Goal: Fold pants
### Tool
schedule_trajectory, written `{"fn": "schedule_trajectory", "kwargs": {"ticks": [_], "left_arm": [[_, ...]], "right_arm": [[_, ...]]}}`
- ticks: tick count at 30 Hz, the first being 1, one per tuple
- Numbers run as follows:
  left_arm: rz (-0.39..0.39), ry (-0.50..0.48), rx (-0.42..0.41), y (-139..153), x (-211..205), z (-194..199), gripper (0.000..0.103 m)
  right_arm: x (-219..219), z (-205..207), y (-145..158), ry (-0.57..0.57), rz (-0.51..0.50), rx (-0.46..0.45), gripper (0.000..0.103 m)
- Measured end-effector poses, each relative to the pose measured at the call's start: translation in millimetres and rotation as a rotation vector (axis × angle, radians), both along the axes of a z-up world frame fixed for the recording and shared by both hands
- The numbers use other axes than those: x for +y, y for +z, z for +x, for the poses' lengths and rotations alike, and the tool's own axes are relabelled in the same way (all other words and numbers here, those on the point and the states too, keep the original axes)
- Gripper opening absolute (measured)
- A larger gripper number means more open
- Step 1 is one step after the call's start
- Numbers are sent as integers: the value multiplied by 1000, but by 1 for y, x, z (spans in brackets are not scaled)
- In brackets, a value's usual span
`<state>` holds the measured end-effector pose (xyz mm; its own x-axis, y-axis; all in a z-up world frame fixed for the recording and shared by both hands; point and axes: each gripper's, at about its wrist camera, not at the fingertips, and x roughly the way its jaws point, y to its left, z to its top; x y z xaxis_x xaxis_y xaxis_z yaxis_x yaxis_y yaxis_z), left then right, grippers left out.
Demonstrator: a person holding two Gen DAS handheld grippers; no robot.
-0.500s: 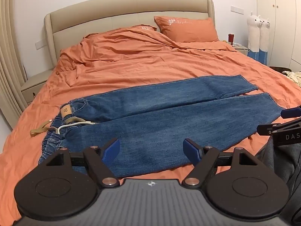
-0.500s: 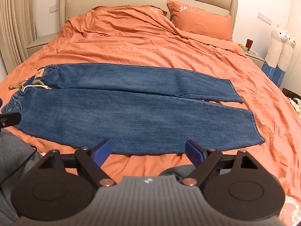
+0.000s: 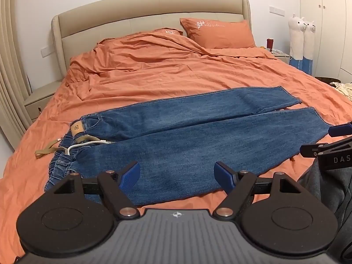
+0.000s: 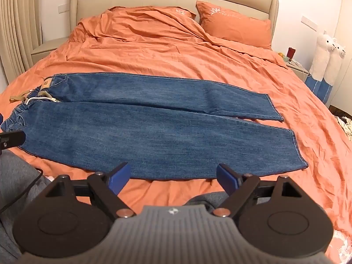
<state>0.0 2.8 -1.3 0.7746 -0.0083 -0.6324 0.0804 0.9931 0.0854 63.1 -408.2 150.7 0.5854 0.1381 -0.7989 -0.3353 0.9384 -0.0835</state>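
Note:
Blue jeans (image 3: 198, 140) lie flat across the orange bed, waistband at the left, both legs spread to the right. They also show in the right wrist view (image 4: 154, 127). The waistband has a tan patch (image 3: 77, 129) and a white drawstring (image 3: 88, 144). My left gripper (image 3: 177, 177) is open and empty above the near leg's front edge. My right gripper (image 4: 173, 177) is open and empty just in front of the near leg's lower edge. Its fingers (image 3: 340, 129) show at the right edge of the left wrist view.
The bed (image 4: 176, 50) has a rumpled orange sheet, two orange pillows (image 4: 235, 26) and a beige headboard. Nightstands stand on both sides. Two white plush alpacas (image 4: 327, 59) stand at the right. Grey clothing (image 4: 13, 176) is at the near edge.
Both grippers have drifted slightly; the view of the jeans is nearly the same. The jeans have not moved.

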Motion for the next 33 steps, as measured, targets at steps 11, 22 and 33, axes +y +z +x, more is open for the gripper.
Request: {"fn": "schedule_trajectory", "kwargs": {"ticks": [11, 22, 33], "left_arm": [[6, -3, -1, 0, -3, -2, 90], [7, -3, 0, 0, -3, -2, 90], [15, -7, 3, -3, -8, 0, 90]], "right_arm": [[11, -5, -1, 18, 0, 0, 82], [16, -6, 0, 38, 4, 2, 82], [21, -9, 2, 51, 5, -4, 82]]}}
